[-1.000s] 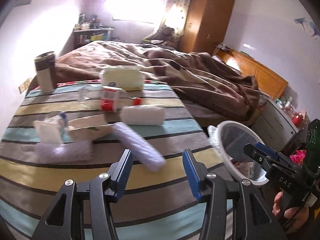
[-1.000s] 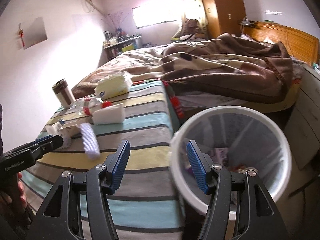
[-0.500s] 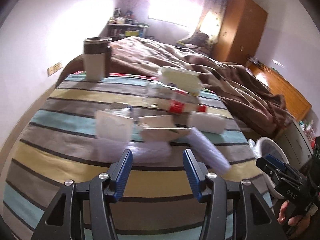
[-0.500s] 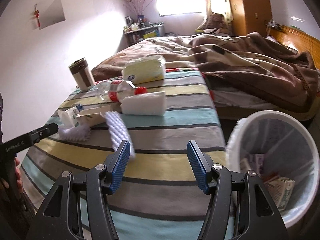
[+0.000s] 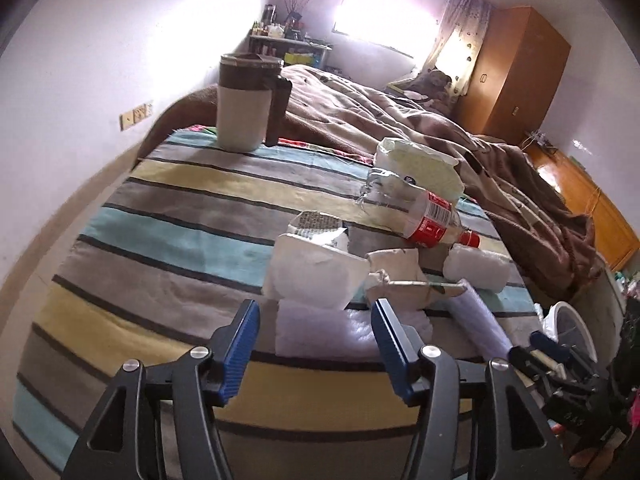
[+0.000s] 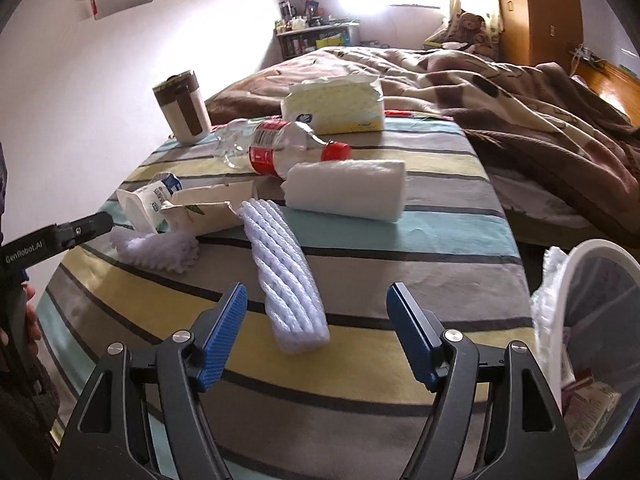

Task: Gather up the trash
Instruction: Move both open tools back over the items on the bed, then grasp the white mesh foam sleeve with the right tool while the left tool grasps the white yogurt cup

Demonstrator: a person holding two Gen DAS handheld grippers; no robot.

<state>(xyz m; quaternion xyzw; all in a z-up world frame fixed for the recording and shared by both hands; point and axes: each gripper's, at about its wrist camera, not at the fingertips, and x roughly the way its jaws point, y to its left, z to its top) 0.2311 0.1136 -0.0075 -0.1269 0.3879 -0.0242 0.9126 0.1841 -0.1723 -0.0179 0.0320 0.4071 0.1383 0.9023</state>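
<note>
Striped bedding (image 5: 168, 236) carries the trash. I have my left gripper (image 5: 314, 344) angled down over a white foam wad (image 5: 320, 330), jaws opening with nothing pinched. My right gripper (image 6: 316, 336) tilts likewise, jaws opening wide around the ribbed foam strip (image 6: 286, 276) without touching, bin (image 6: 592, 320) alongside.

"GenRobot.AI" in white letters on black body of left gripper (image 6: 60, 236), at left edge of right wrist view. Partial letters, maybe "DAS", on black body of right gripper (image 5: 568, 414), low right in left wrist view; too dark to be sure. Red label with barcode and white print on plastic bottle (image 6: 280, 148); words too small to read. Blue print on small white carton (image 6: 150, 200); unreadable.
</note>
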